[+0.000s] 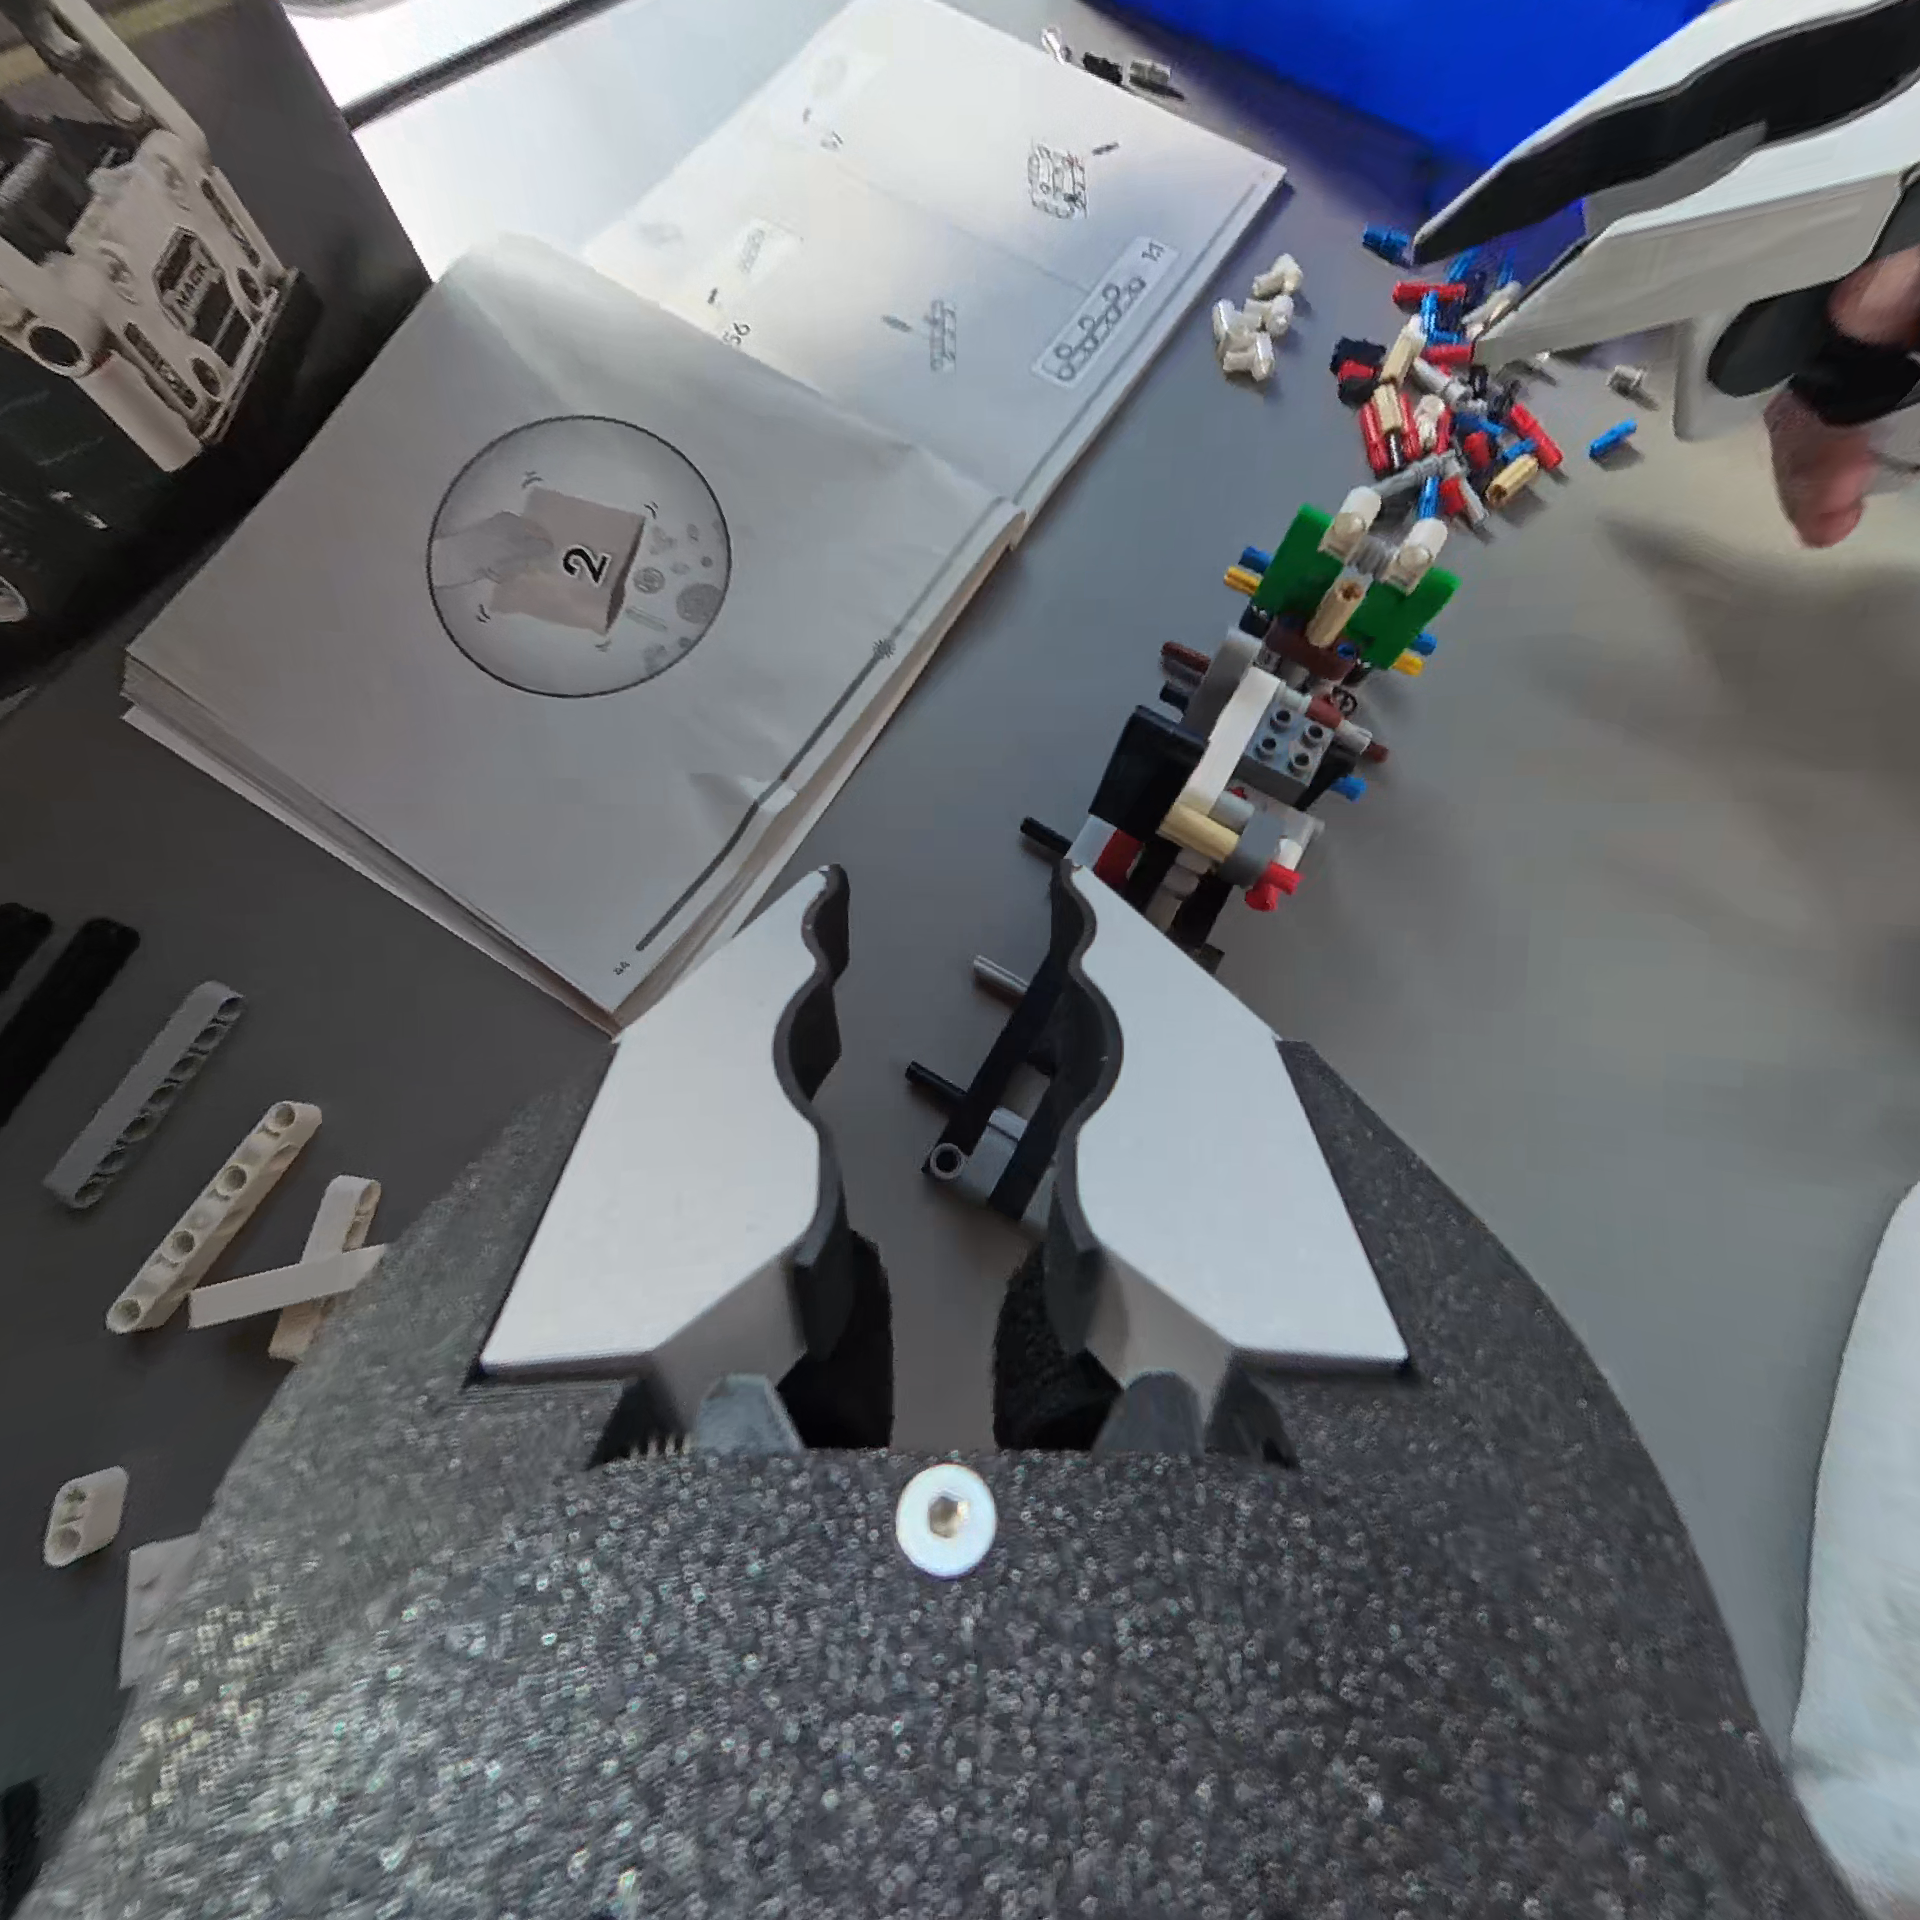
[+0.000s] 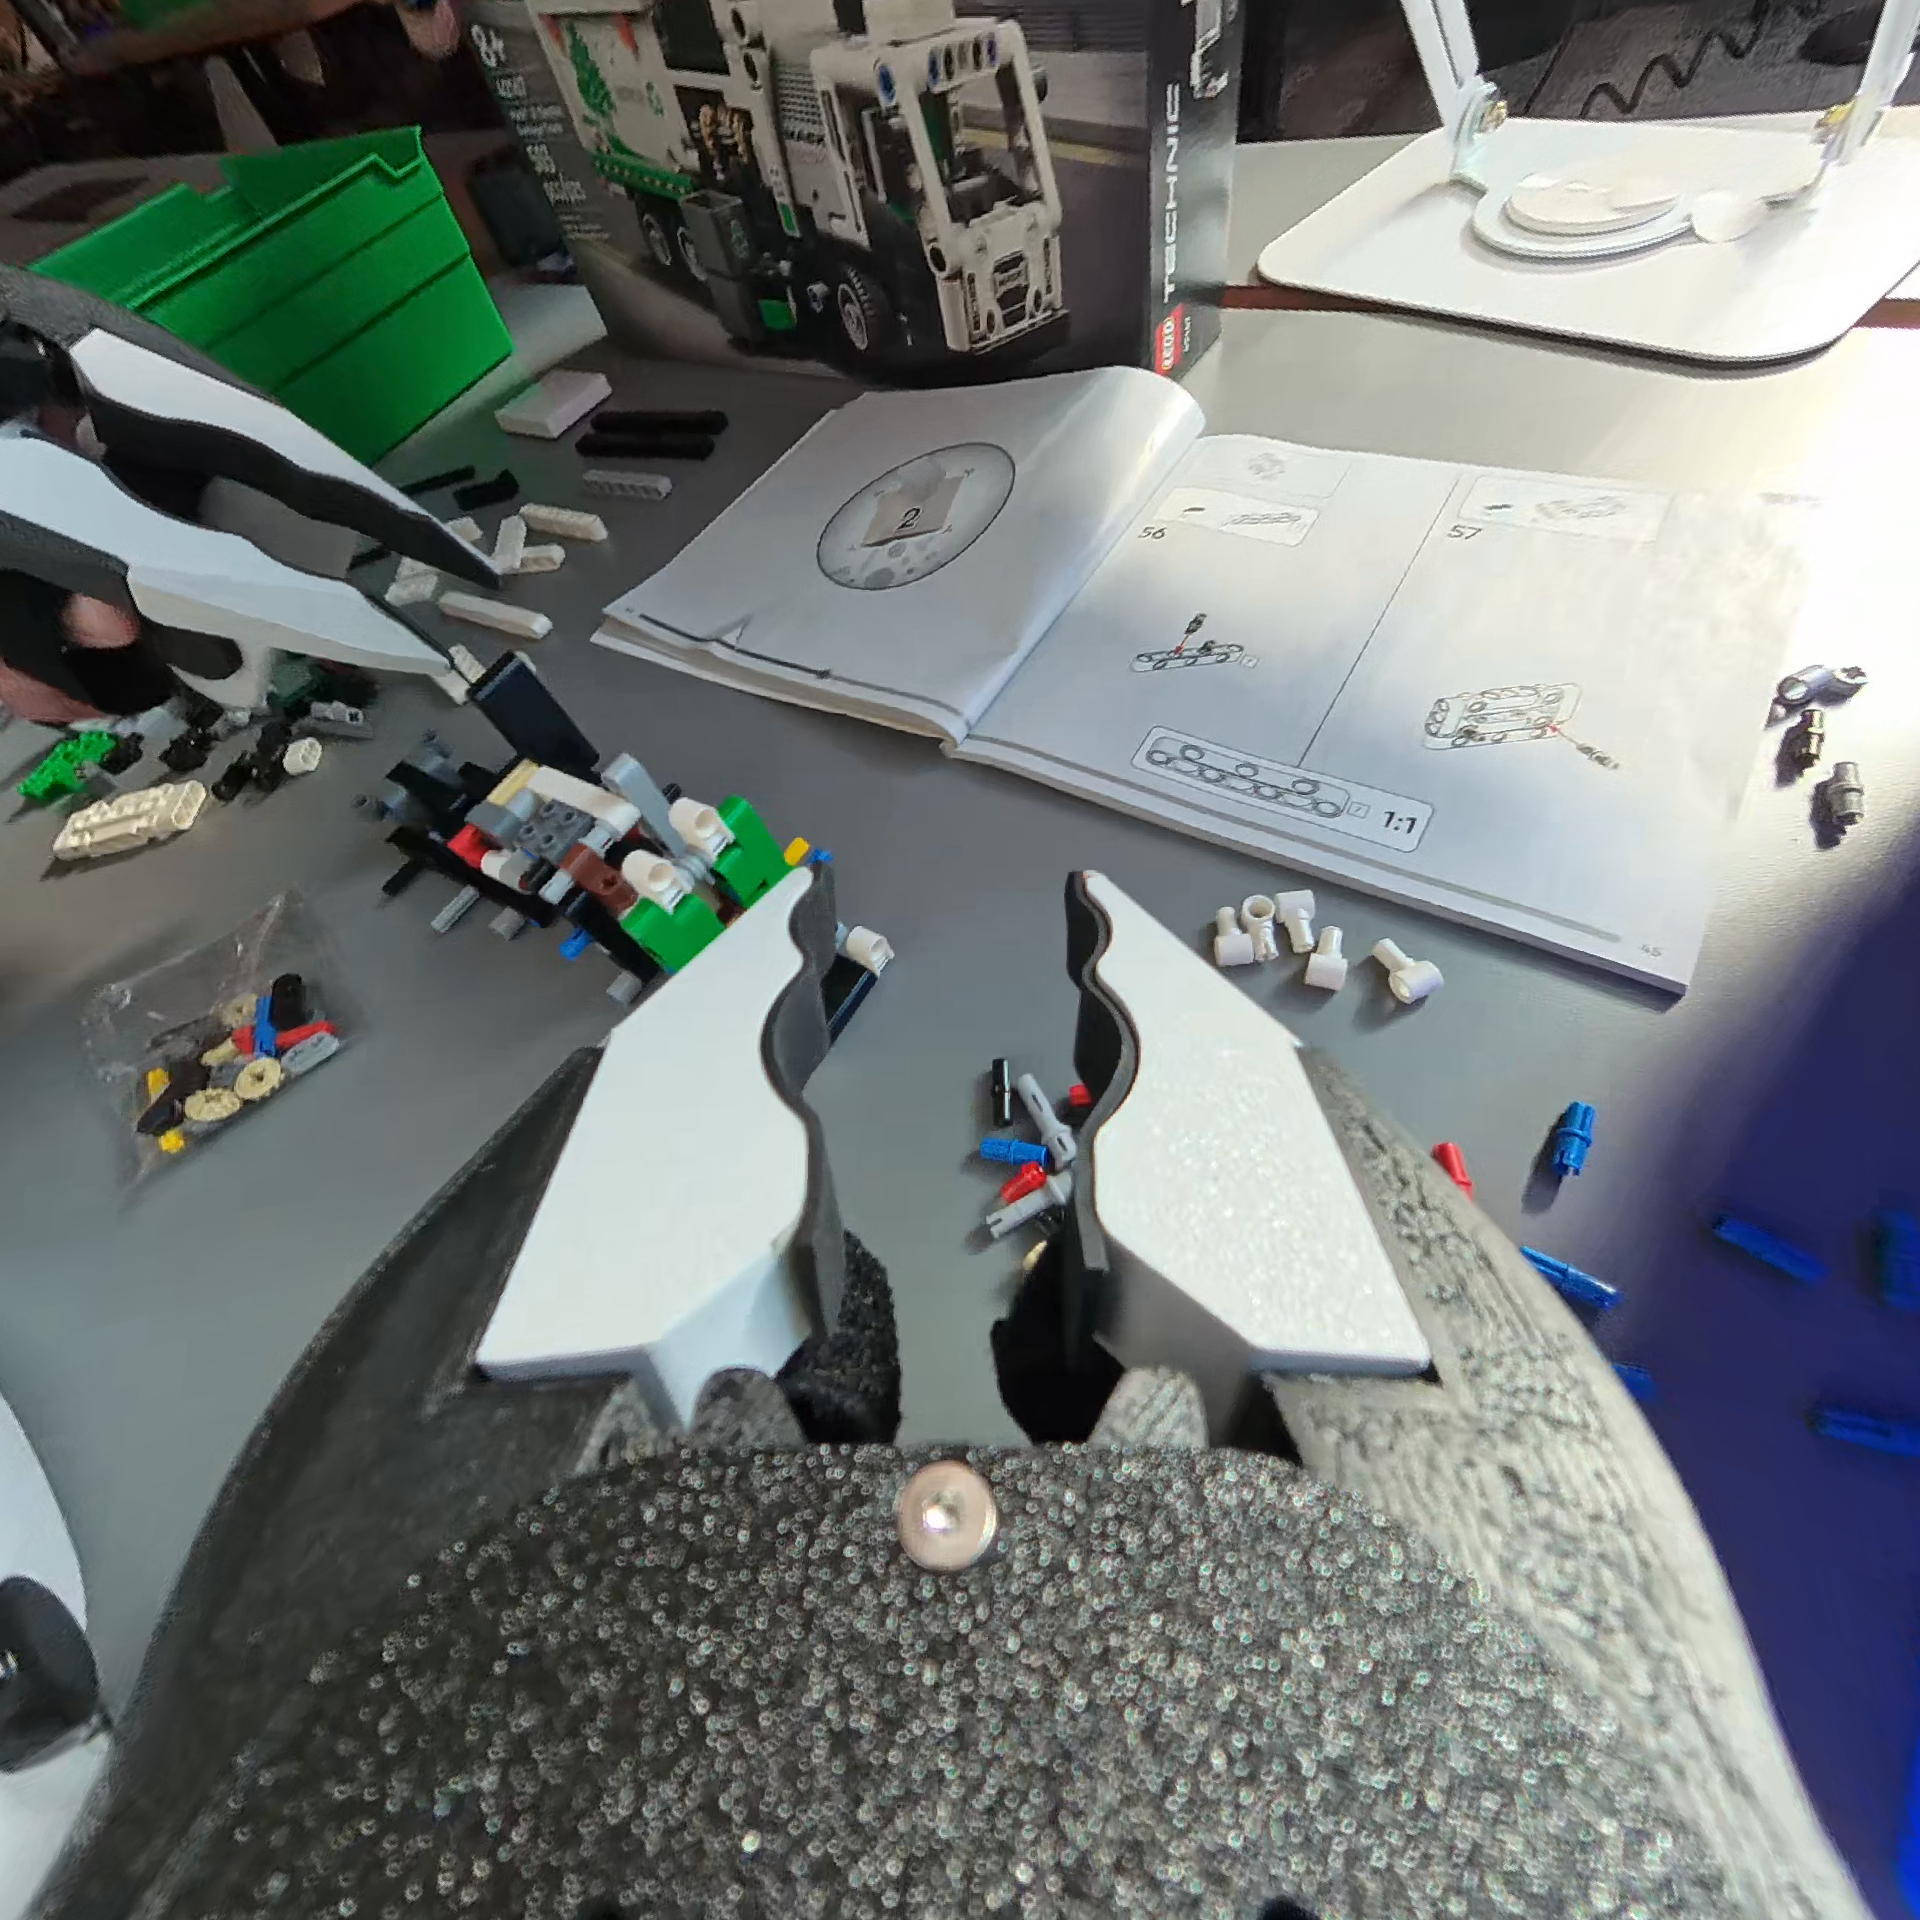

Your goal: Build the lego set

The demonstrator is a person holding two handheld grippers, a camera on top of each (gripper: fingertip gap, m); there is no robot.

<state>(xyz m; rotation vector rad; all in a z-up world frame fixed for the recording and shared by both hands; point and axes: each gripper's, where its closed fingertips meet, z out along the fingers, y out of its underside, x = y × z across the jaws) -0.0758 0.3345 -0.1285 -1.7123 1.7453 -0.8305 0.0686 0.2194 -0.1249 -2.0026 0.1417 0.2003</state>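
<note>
I read left claw point(image 1: 948, 878) apart, nothing pinched; black frame point(image 1: 1010, 1055) lies on the table just beside its right finger. Right claw point(image 2: 951, 878) apart too, above loose pins point(image 2: 1023, 1153). Build point(image 2: 582, 842) just left, booklet point(image 2: 1247, 644) beyond.

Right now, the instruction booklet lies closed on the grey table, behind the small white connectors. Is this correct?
Not quite. The instruction booklet lies open, with two printed pages showing, as the right wrist view makes plain. It is on the grey table, behind the small white connectors.
</note>
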